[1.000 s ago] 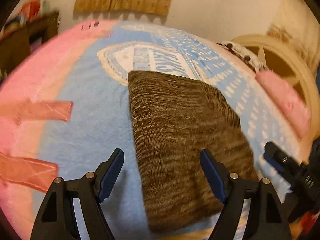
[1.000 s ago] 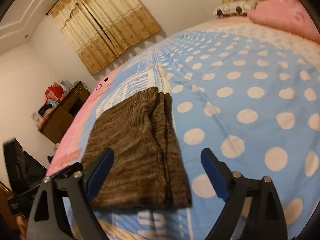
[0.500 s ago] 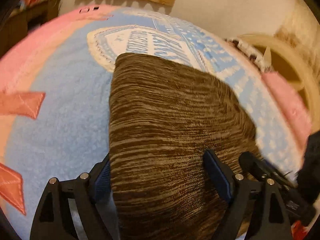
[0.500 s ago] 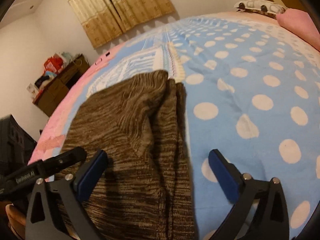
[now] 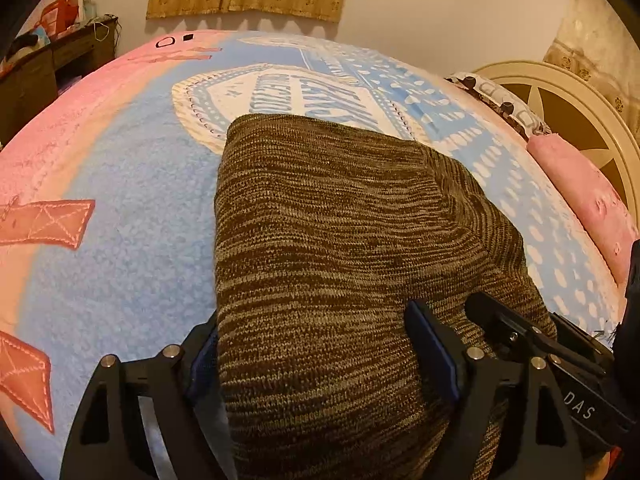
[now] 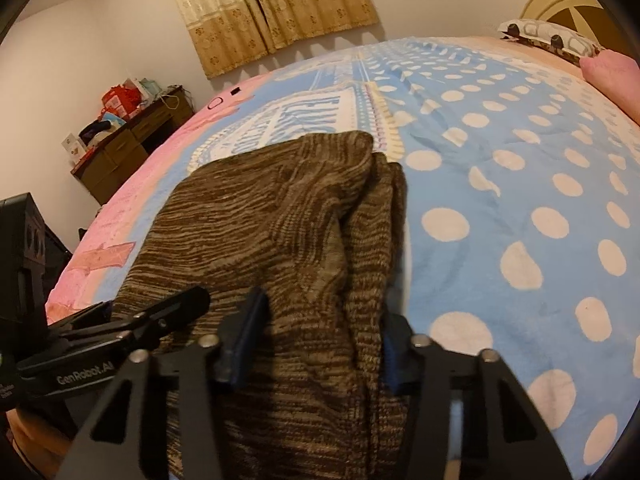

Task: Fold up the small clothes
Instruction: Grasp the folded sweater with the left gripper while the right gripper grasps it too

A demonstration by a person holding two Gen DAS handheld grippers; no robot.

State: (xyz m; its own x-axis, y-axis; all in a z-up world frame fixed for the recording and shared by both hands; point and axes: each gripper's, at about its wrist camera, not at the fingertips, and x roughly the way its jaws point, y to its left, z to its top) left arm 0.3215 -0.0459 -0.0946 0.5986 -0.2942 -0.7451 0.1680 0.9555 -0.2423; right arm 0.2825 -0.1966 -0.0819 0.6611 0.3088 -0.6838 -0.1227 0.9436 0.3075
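A brown knit garment (image 5: 328, 248), folded into a long strip, lies on the blue and pink bedspread (image 5: 120, 200). It also shows in the right wrist view (image 6: 280, 220). My left gripper (image 5: 316, 344) straddles the garment's near left edge, one blue pad under the cloth and one on top, jaws still wide. My right gripper (image 6: 316, 336) has closed in on the near right edge, the thick folded layers bunched between its pads. Each gripper shows beside the other in the other's view.
A pink pillow (image 5: 592, 208) and a cream headboard (image 5: 560, 92) lie to the right. A dark wooden desk with clutter (image 6: 128, 140) stands by the far wall under curtains (image 6: 272, 4). The polka-dot part of the bedspread (image 6: 520, 200) spreads right of the garment.
Both grippers moved forward onto the garment's near edge. The right gripper's jaws narrowed onto the folded layers; the left gripper's pads slid around the cloth edge.
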